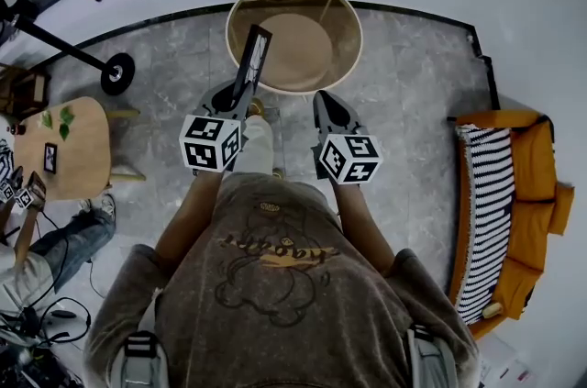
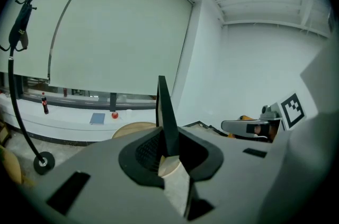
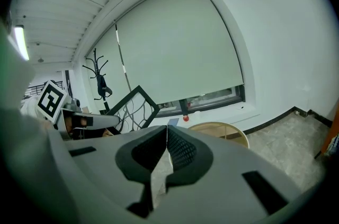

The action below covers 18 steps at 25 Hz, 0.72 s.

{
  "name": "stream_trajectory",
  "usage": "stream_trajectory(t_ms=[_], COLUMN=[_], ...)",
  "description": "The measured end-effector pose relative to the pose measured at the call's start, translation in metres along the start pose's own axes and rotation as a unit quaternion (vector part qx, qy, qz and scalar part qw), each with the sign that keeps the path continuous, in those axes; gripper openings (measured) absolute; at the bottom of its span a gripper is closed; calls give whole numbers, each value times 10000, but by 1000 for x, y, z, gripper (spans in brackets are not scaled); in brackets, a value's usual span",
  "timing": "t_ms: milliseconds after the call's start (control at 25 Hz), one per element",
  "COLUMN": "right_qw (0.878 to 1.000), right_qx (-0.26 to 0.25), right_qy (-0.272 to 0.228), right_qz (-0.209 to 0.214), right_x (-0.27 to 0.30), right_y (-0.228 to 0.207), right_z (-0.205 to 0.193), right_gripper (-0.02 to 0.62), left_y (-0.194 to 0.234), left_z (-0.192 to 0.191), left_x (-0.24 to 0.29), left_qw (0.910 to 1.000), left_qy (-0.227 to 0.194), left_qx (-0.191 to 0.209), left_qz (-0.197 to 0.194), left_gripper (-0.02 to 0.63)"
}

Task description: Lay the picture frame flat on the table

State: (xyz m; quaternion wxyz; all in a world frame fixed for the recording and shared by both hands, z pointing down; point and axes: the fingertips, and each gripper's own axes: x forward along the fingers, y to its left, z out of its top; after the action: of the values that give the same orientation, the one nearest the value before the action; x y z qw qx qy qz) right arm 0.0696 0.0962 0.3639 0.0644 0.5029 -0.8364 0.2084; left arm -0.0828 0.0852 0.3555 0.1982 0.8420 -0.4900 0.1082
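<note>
The black picture frame (image 1: 250, 63) stands upright and edge-on, its lower edge clamped in my left gripper (image 1: 240, 107). It hangs over the near left rim of the round wooden table (image 1: 307, 47). In the left gripper view the frame (image 2: 165, 112) rises as a thin black blade from between the pads of the left gripper (image 2: 168, 157). My right gripper (image 1: 327, 102) hovers beside it to the right, shut with nothing in it. In the right gripper view the right gripper (image 3: 167, 130) shows its pads touching, with the frame (image 3: 149, 97) to the left and the table (image 3: 222, 130) ahead.
An orange sofa with a striped cushion (image 1: 509, 203) stands at the right. A small wooden side table (image 1: 73, 152) with a plant is at the left, with another person's leg (image 1: 55, 249) below it. A coat stand's base (image 1: 117, 72) sits on the floor at far left.
</note>
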Motion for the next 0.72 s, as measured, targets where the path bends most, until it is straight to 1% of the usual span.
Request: stream_trajectory(t_ms=[440,720], right_qw=[9997,9993], right_qx=[109,209], right_qy=[115,192], right_qz=[-183,-252], right_x=[64,107], right_y=[-37,-59], right_z=[22,39], right_gripper=[20,19], left_y=[37,61], left_z=[26,49], left_x=[71,116], left_qw=[9998,9993], left_qy=[178,312], left_qx=[-38,-21], left_qz=[-116,-185], left_gripper=[66,66])
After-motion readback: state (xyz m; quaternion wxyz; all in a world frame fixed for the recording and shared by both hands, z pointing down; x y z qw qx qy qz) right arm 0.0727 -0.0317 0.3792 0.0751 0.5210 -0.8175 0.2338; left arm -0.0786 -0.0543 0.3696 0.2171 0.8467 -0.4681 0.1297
